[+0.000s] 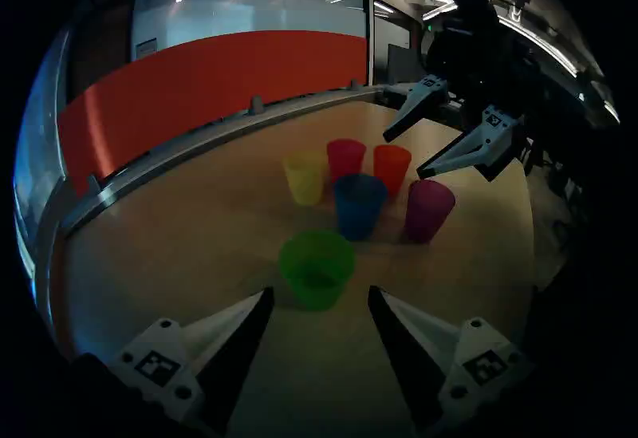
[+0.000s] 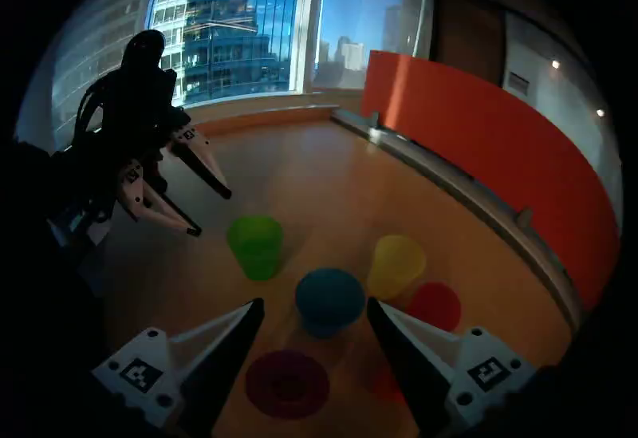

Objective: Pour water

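Left gripper (image 1: pixel 320 293) and right gripper (image 2: pixel 313 304) are released, empty; a careless reach for the translucent green plastic cup (image 1: pixel 317 266) could topple the clustered cups (image 1: pixel 359 205) behind.

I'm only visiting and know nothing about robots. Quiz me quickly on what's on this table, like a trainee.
1. How many cups stand on the table?
2. True or false: both grippers are shut on cups.
3. Which cup stands just ahead of the left gripper: A yellow, B green, C purple?
Key: 1 six. 2 false; left gripper and right gripper are open, empty. 3 B, the green cup.
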